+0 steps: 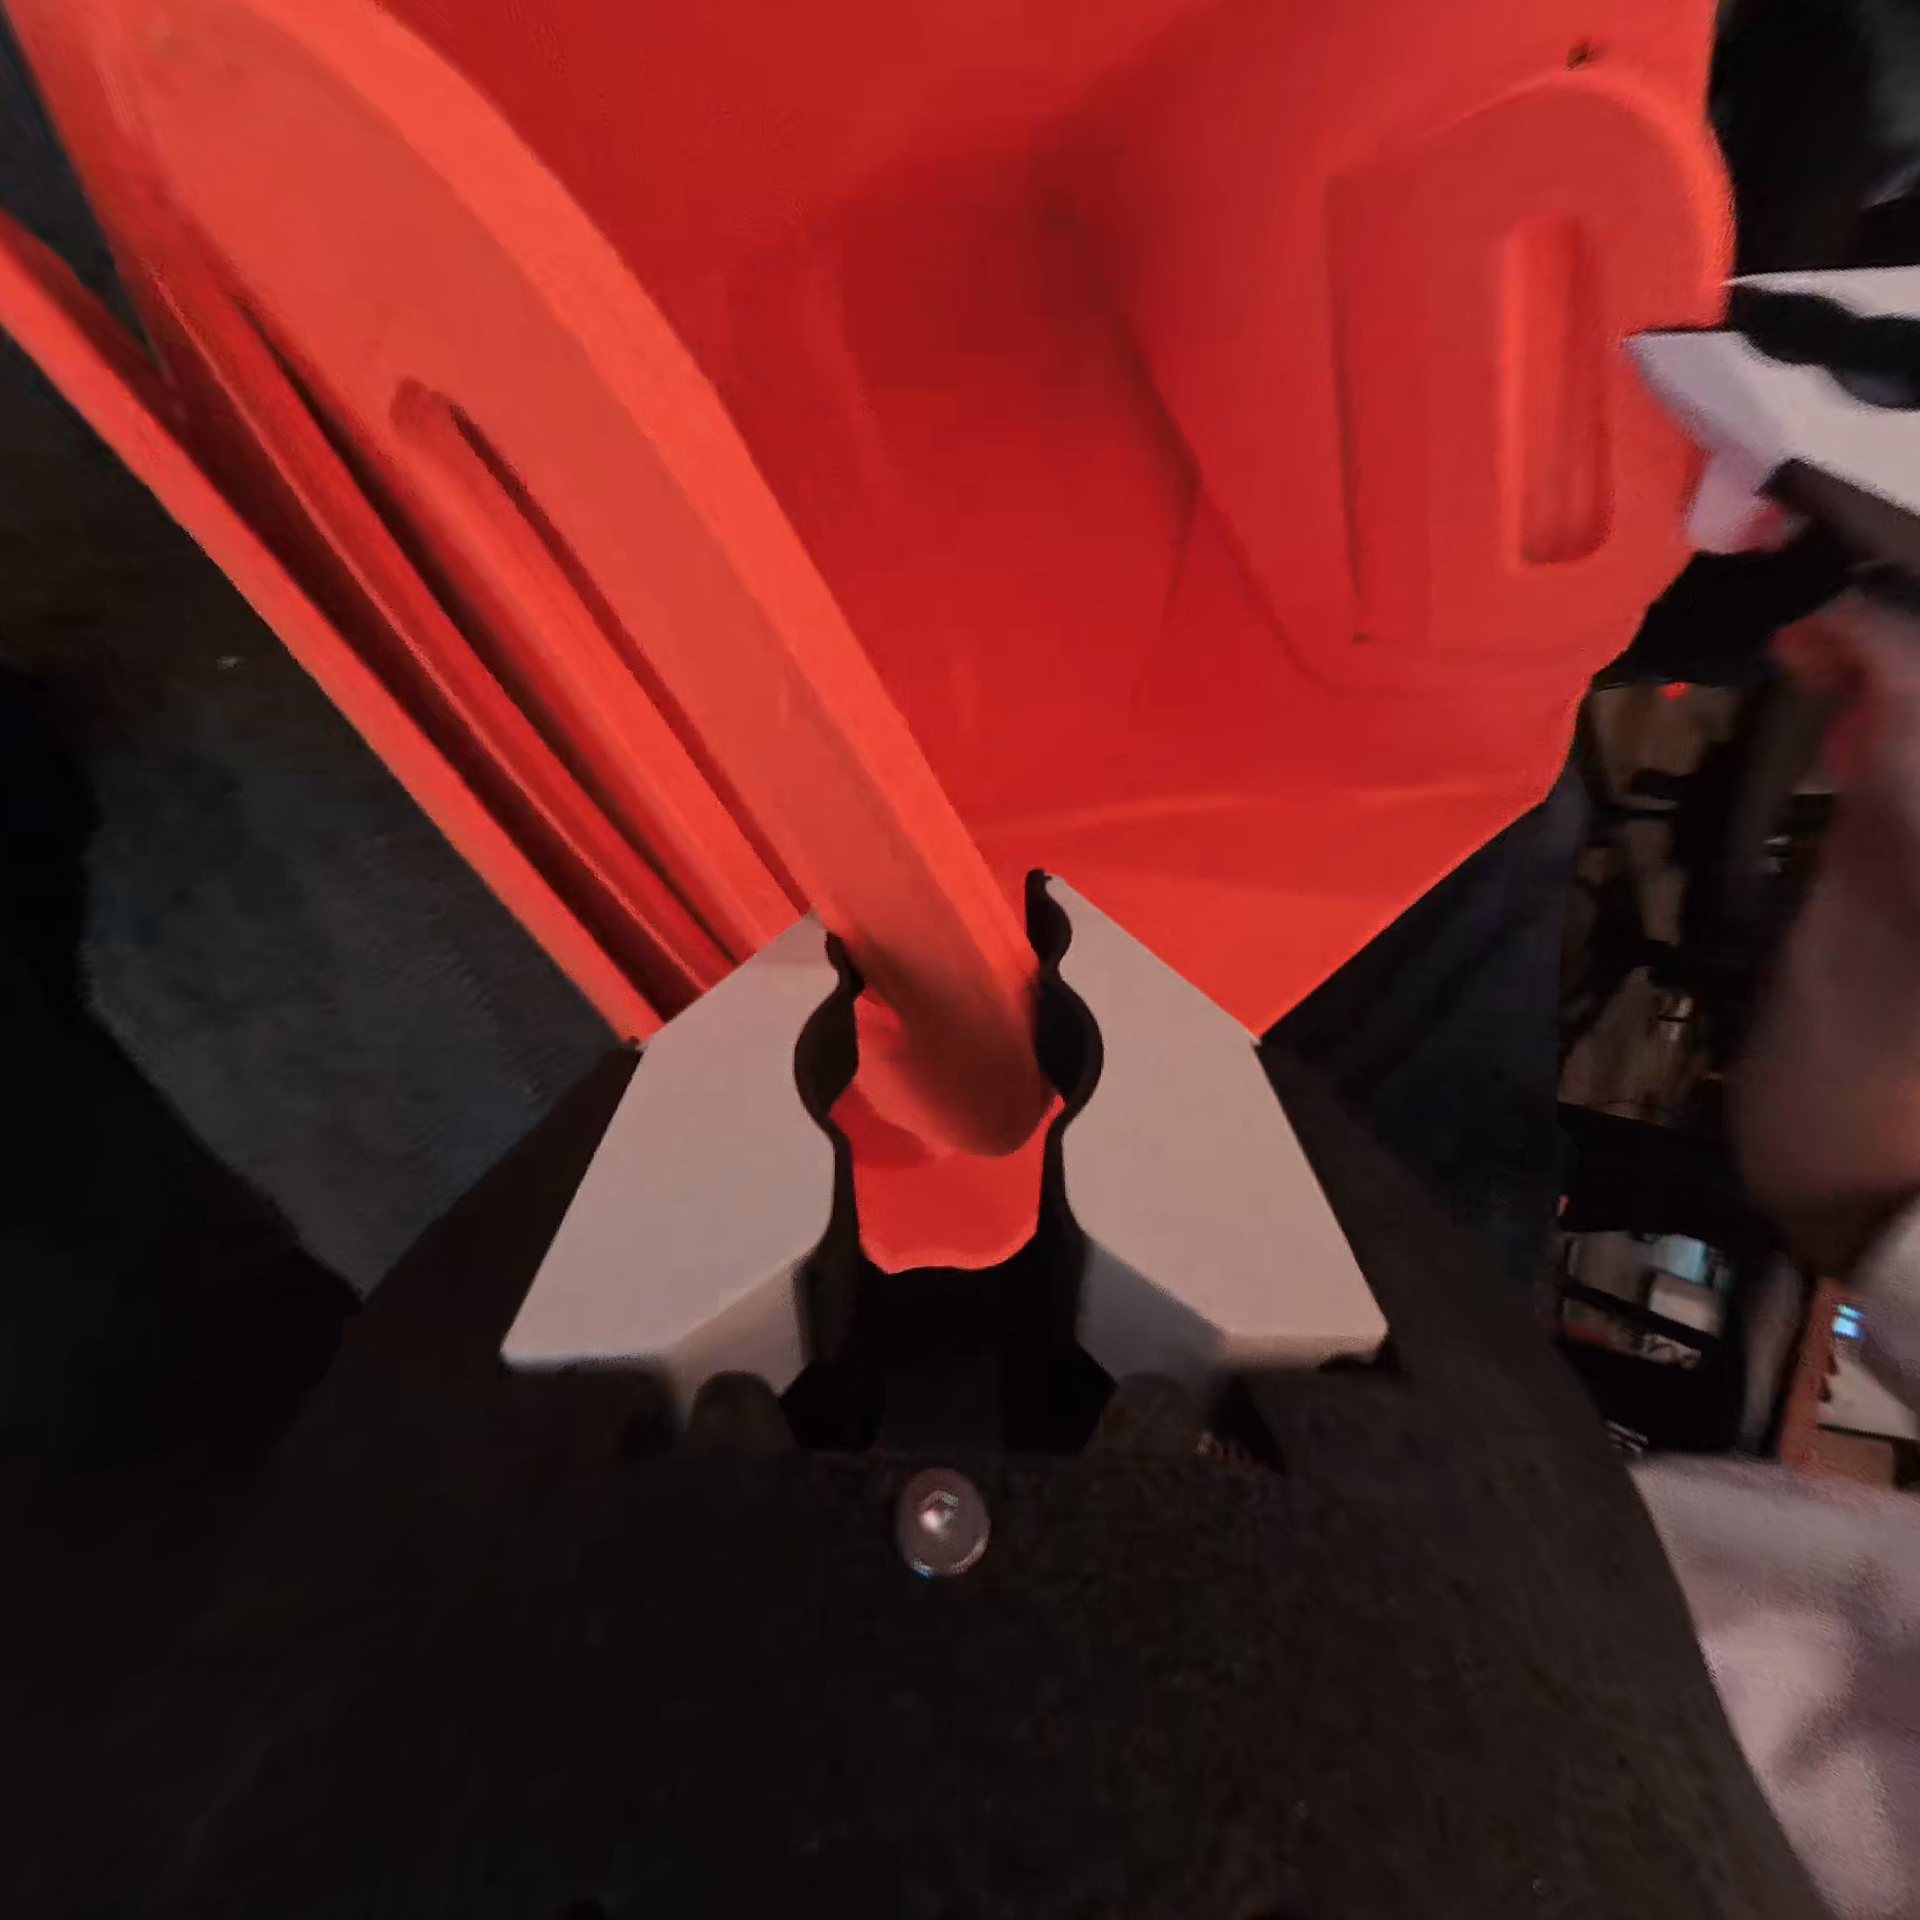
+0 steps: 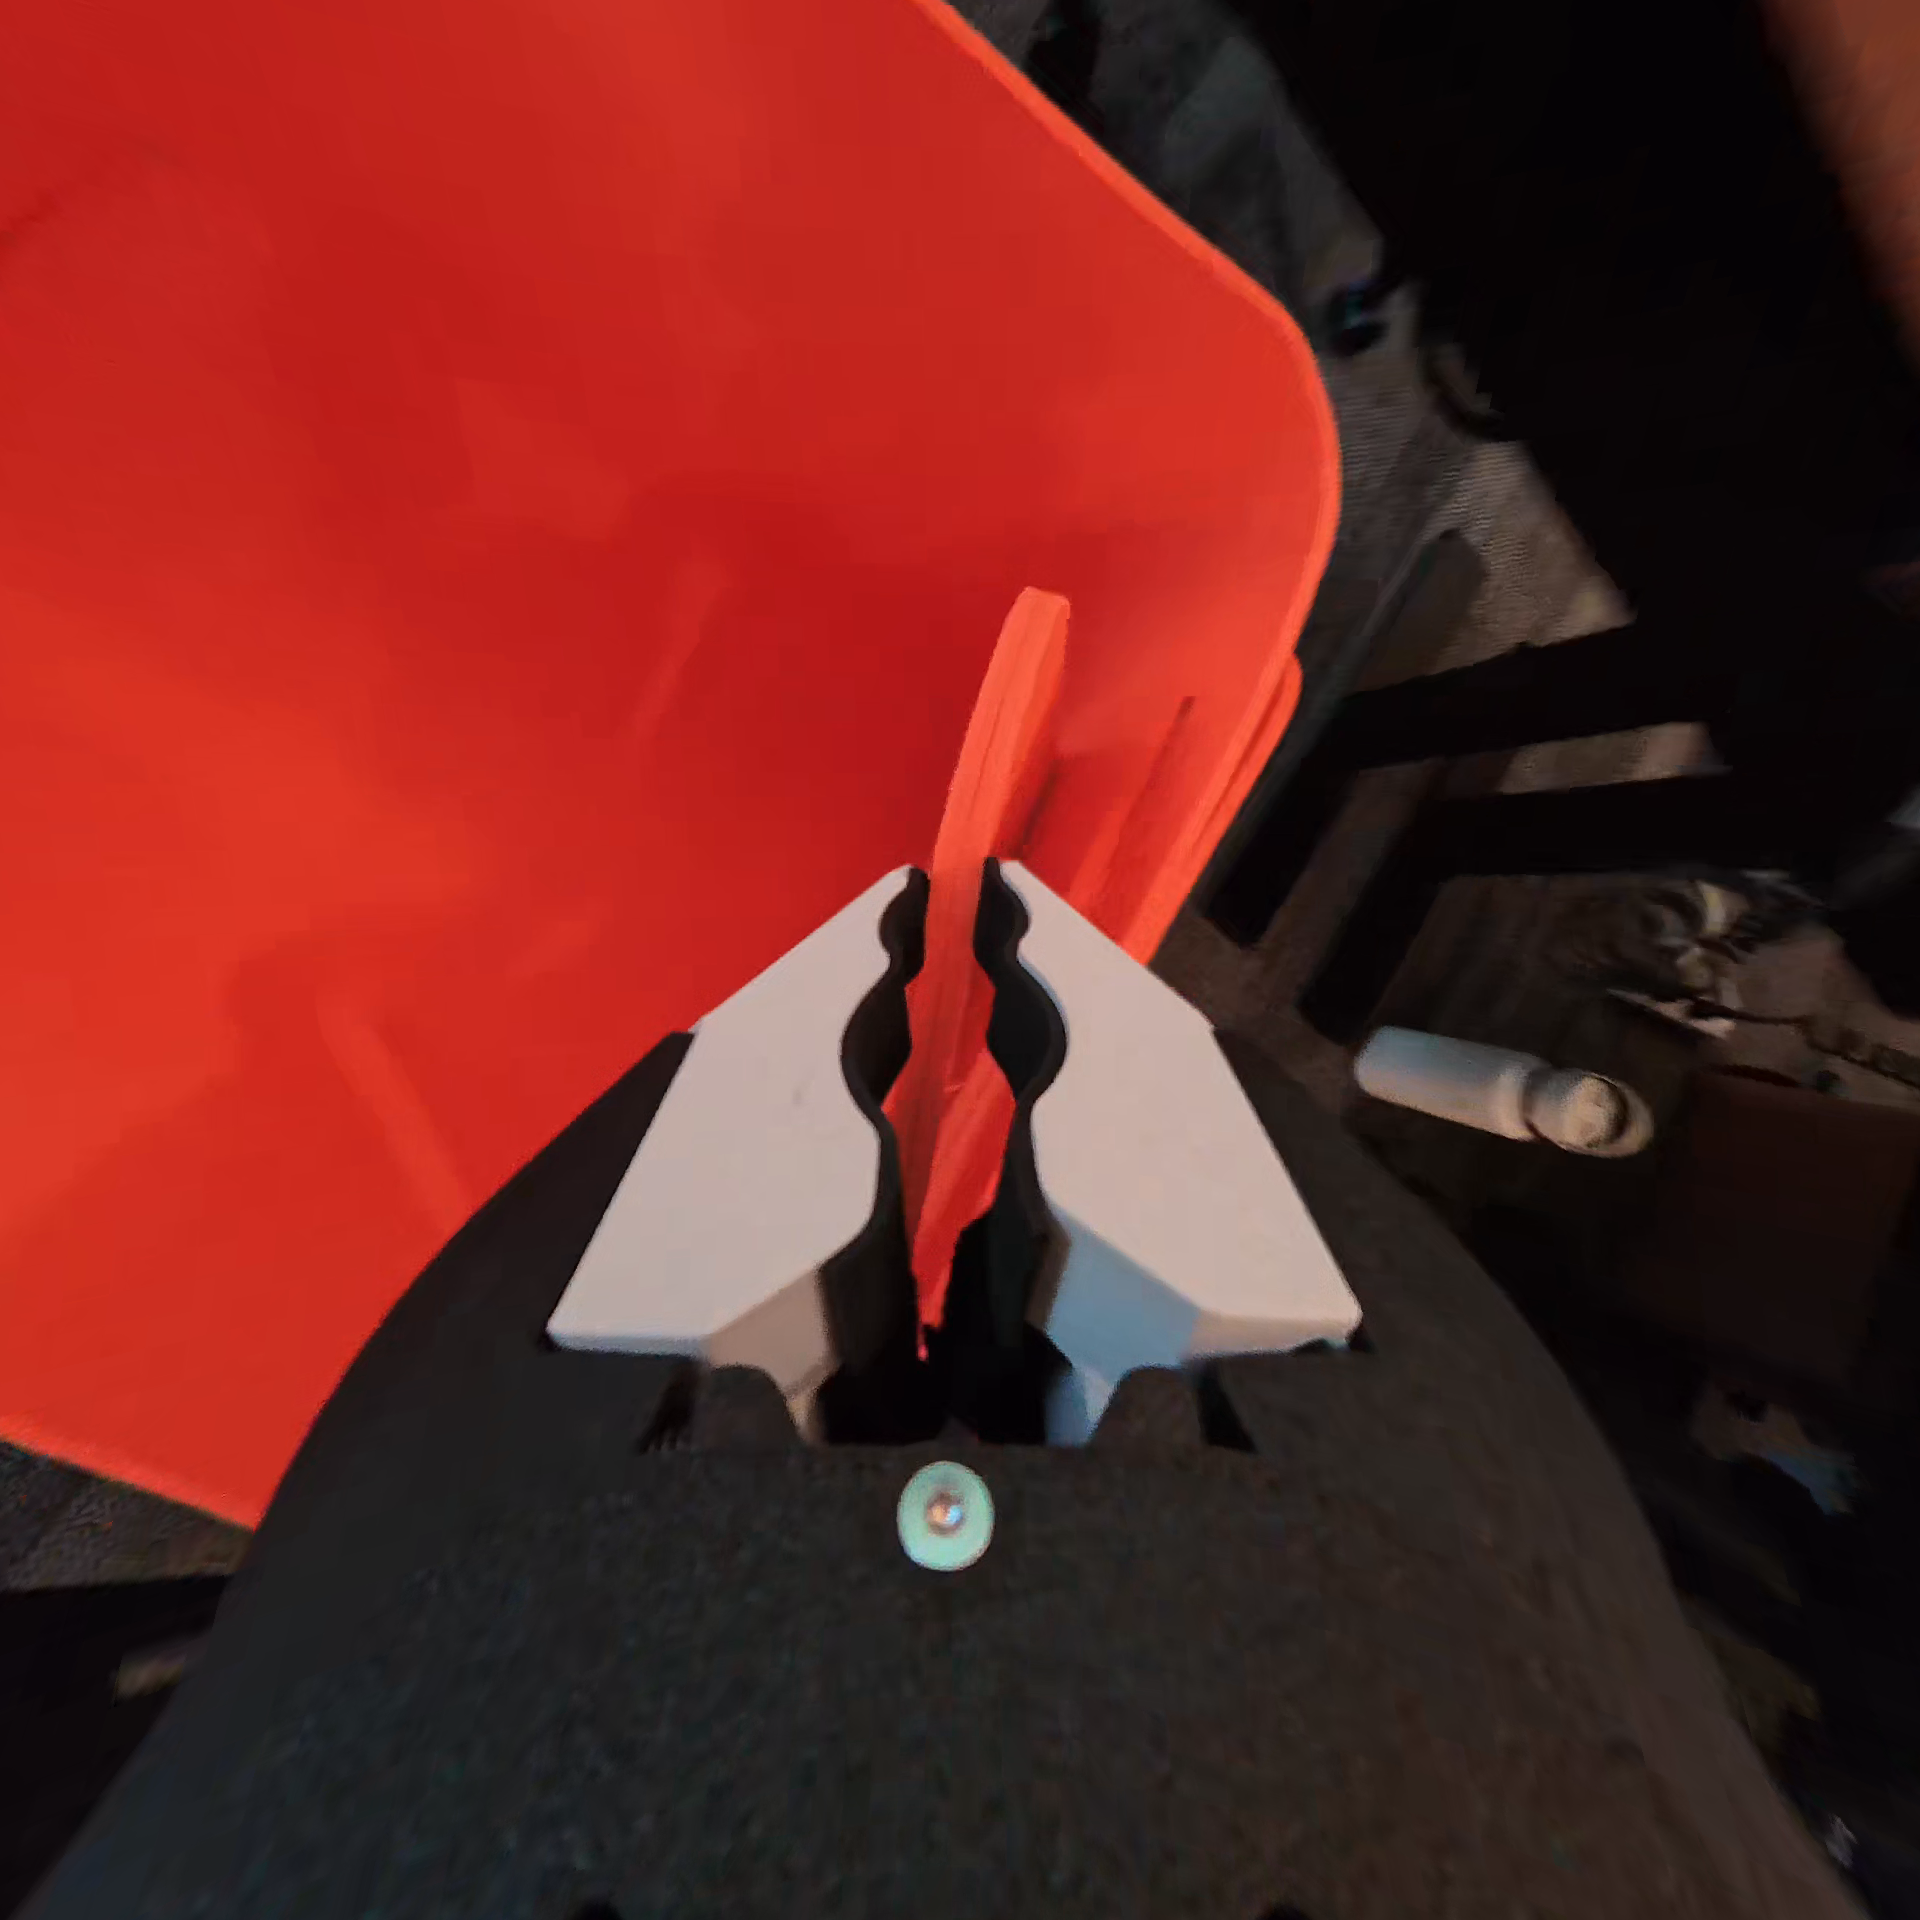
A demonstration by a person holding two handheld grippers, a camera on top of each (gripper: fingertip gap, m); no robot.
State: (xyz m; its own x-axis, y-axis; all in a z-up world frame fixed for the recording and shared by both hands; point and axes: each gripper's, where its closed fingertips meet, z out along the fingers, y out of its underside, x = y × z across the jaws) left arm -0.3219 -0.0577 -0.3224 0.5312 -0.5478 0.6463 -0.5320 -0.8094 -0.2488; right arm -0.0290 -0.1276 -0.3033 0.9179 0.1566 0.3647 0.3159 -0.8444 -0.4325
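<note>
Plainly, the orange plastic piece (image 1: 1091,468) is off any surface, held up between both tongs and filling most of each wrist view. It looks like moulded sheet plastic: smooth, matt, with rounded corners, a raised ridge and flat strap-like tabs with long slots. The left tongs (image 1: 951,1039) are clenched on one tab (image 1: 665,665), which runs off diagonally; the right tongs (image 2: 951,997) pinch a thin tab (image 2: 997,790) edge-on. The pads are black and wavy, the finger bodies pale grey. The risk, I judge, is slip or twist: the tabs are thin and slick, both views are motion-blurred, and pulling the two sides unevenly could bend a tab or let it slide out. A white cylinder (image 2: 1496,1091) lies in dark clutter beyond.
</note>
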